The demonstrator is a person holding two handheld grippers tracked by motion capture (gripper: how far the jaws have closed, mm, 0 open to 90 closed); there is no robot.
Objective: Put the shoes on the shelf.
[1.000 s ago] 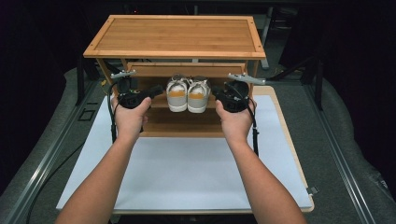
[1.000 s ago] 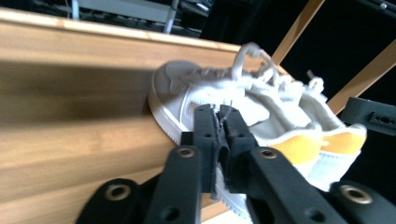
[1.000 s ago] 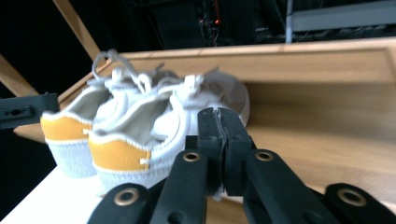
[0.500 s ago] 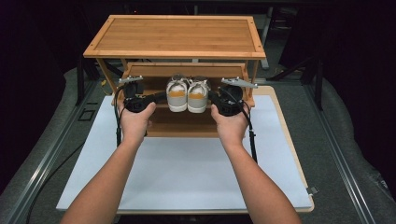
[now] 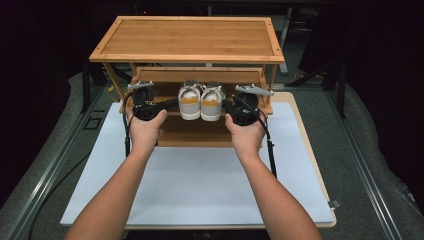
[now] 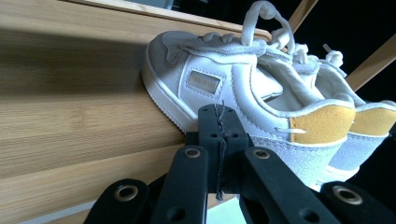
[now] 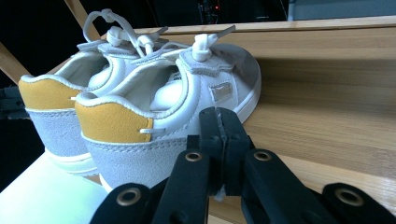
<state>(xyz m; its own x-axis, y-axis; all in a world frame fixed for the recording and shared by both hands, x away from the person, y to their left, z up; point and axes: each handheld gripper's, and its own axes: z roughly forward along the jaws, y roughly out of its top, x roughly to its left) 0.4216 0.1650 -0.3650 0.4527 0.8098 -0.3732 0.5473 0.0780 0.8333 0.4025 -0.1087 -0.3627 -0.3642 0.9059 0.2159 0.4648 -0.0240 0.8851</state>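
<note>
From the high view, a pair of small white shoes (image 5: 200, 101) is seen side by side on the lower shelf of a wooden rack (image 5: 187, 39), heels toward the near edge and long axes running near to far. The left gripper (image 5: 169, 104) is placed just left of the pair and the right gripper (image 5: 226, 106) just right, about equally near. In the left gripper view, the jaws are pressed together, empty, against the side of the left shoe (image 6: 243, 88). In the right gripper view, the jaws are likewise together beside the right shoe (image 7: 163, 112), whose heel tab is mustard yellow above grey suede.
</note>
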